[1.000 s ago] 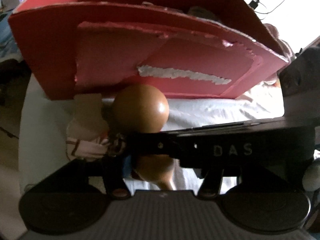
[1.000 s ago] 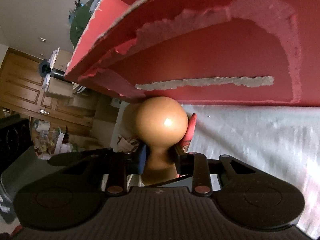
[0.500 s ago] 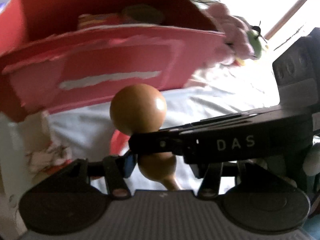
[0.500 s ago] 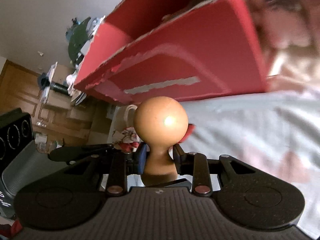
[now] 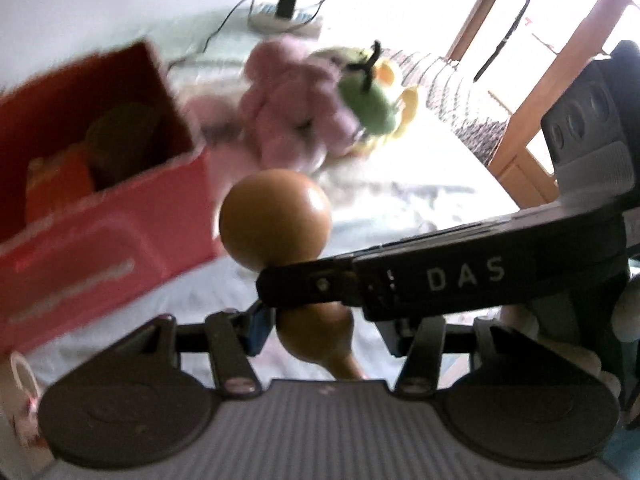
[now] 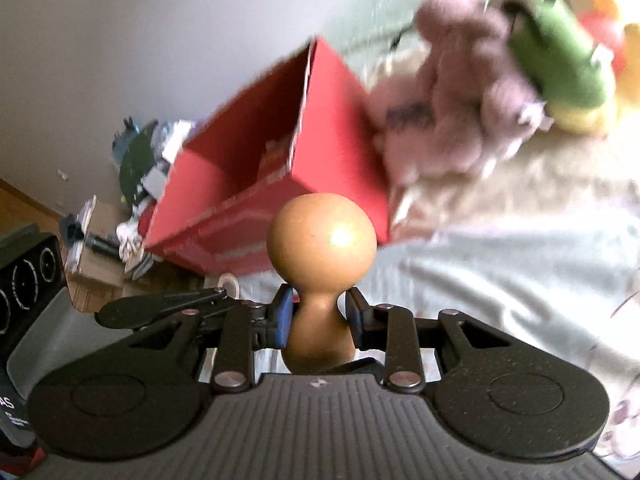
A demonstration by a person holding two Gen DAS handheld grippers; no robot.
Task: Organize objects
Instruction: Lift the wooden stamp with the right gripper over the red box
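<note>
A tan wooden gourd (image 6: 322, 240) stands up between the pads of my right gripper (image 6: 320, 312), which is shut on its narrow neck. In the left wrist view the same gourd (image 5: 276, 220) sits between the jaws of my left gripper (image 5: 326, 328). One blue pad lies against the lower bulb, and a gap shows on the other side. The right gripper's finger (image 5: 312, 284) crosses in front of it. A red cardboard box (image 5: 104, 232) with an open top (image 6: 336, 120) stands on the pale sheet beyond the gourd, to the left.
Inside the box lie an orange pack (image 5: 56, 184) and a dark green round thing (image 5: 120, 136). A purple plush toy (image 6: 460, 100) and a green one (image 6: 560, 60) lie right of the box. A tape roll (image 6: 230, 282) sits near the bed edge. A charger and cable (image 5: 286, 0) lie far back.
Both grippers have risen and drawn back from the red box with the gourd. The box looks smaller and shows its open top. The plush toys have come into view.
</note>
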